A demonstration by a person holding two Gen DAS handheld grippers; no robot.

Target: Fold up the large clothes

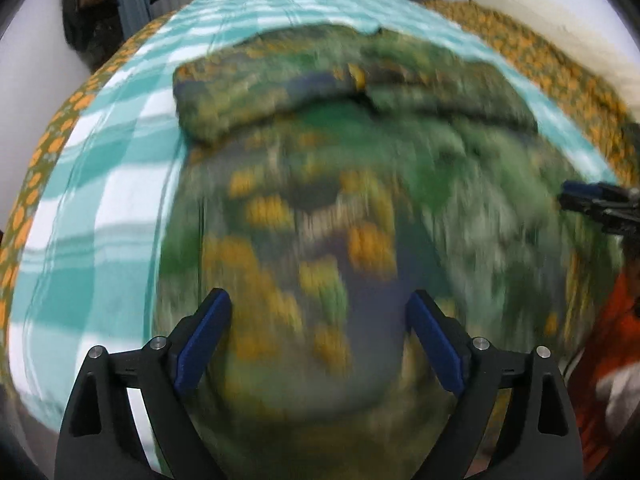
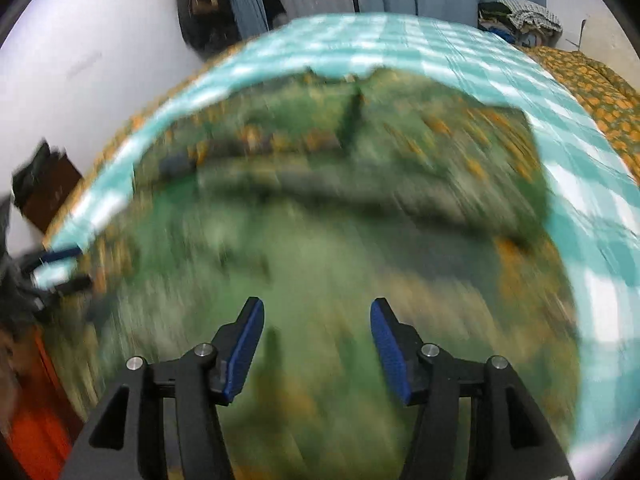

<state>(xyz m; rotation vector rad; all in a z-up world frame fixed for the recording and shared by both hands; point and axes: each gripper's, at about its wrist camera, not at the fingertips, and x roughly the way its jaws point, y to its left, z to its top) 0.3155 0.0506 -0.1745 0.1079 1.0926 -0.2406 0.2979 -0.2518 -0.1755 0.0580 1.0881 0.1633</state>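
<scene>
A large green garment (image 1: 360, 184) with yellow and orange print lies spread on a teal-and-white checked sheet (image 1: 120, 128), blurred by motion. Its far part lies doubled over as a thick band (image 1: 320, 100). My left gripper (image 1: 318, 294) hovers above the near part, jaws wide open with nothing between the blue pads. In the right wrist view the same garment (image 2: 320, 200) fills the middle. My right gripper (image 2: 317, 302) is over it, open and holding nothing. Each gripper shows at the edge of the other's view: the right gripper (image 1: 600, 208), and the left gripper (image 2: 56, 272).
The sheet (image 2: 580, 152) covers a bed with an orange-patterned spread (image 1: 560, 68) at its edges. A pile of clothes (image 2: 520, 16) sits at the far corner. A dark bag (image 2: 204, 4) hangs on the wall. A person's orange sleeve (image 1: 608, 360) is close by.
</scene>
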